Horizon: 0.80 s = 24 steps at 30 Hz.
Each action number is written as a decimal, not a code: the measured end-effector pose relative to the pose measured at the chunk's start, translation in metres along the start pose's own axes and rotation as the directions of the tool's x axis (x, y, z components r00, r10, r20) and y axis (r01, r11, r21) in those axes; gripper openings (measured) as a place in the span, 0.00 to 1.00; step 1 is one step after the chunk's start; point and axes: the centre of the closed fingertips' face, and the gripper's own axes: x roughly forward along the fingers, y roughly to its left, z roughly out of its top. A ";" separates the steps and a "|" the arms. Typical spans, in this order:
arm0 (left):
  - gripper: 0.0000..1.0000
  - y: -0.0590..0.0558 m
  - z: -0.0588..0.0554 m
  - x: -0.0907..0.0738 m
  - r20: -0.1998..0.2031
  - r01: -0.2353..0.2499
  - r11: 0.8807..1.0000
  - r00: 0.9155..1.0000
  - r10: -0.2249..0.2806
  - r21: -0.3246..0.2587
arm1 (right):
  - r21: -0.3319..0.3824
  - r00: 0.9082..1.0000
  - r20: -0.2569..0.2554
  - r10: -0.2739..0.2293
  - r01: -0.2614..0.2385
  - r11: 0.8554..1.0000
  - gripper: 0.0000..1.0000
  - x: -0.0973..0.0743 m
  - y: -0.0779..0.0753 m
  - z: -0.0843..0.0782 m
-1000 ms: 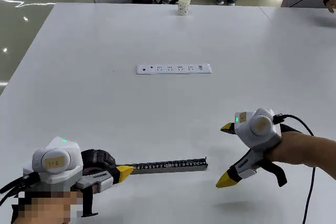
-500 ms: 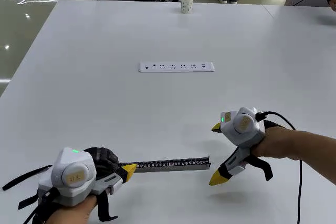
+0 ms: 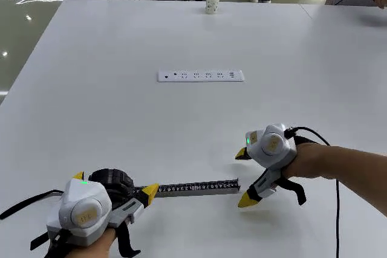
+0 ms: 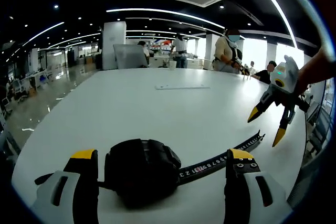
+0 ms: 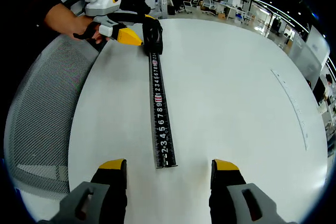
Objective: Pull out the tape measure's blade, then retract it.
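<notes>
Your left gripper (image 3: 115, 183) sits at the near left of the white table (image 3: 121, 58), and its jaws are spread wide, one on either side of the black tape measure case (image 4: 139, 174). In the left gripper view the case lies on the table between the two yellow-tipped fingers. It sits close against the finger on that view's left, though I cannot tell if they actually touch. A clear gap separates it from the finger on the right, so you are bracketing the case and not clamping it.

The blade (image 3: 196, 187) is pulled out and lies flat on the table with its numbered face up. It runs from the case past the inner side of that right-hand finger towards your other hand.

Your right gripper (image 5: 168, 165) is also wide open and holds nothing. In the right gripper view the blade's free end lies between the two yellow fingertips, about level with them. It is a little nearer the one on that view's left, with bare table on both sides, so neither jaw touches it.

Farther up the table a white power strip (image 3: 201, 76) lies well apart from both grippers. A paper cup (image 3: 211, 4) stands near the far edge.
</notes>
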 end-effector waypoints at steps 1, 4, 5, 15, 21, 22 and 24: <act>0.99 0.001 0.000 0.000 0.001 -0.003 1.000 1.000 0.003 -0.002 | -0.006 1.000 -0.005 0.008 -0.008 1.000 0.60 0.001 0.001 -0.001; 0.99 0.001 -0.002 -0.001 0.002 -0.006 1.000 1.000 0.006 -0.005 | -0.008 1.000 -0.015 0.020 -0.020 1.000 0.54 0.003 0.003 -0.002; 0.99 0.002 -0.003 -0.001 0.000 -0.007 1.000 1.000 0.007 -0.003 | -0.009 1.000 -0.019 0.023 -0.023 1.000 0.52 0.004 0.003 -0.003; 0.99 0.006 -0.005 0.000 -0.006 -0.019 1.000 1.000 0.019 -0.018 | -0.036 0.998 -0.026 0.050 -0.051 0.998 0.29 0.006 0.007 -0.002; 0.99 0.003 -0.006 0.000 -0.008 -0.016 1.000 1.000 0.016 -0.021 | -0.058 0.997 -0.054 0.049 -0.052 0.997 0.23 0.012 0.009 -0.004; 0.99 0.004 -0.005 0.000 -0.007 -0.017 1.000 1.000 0.017 -0.023 | -0.070 0.998 -0.057 0.037 -0.041 0.997 0.22 0.011 0.006 -0.004; 0.99 0.005 -0.004 0.000 -0.004 -0.021 0.999 1.000 0.021 -0.028 | -0.060 0.998 -0.056 0.033 -0.036 0.998 0.18 0.011 0.004 -0.004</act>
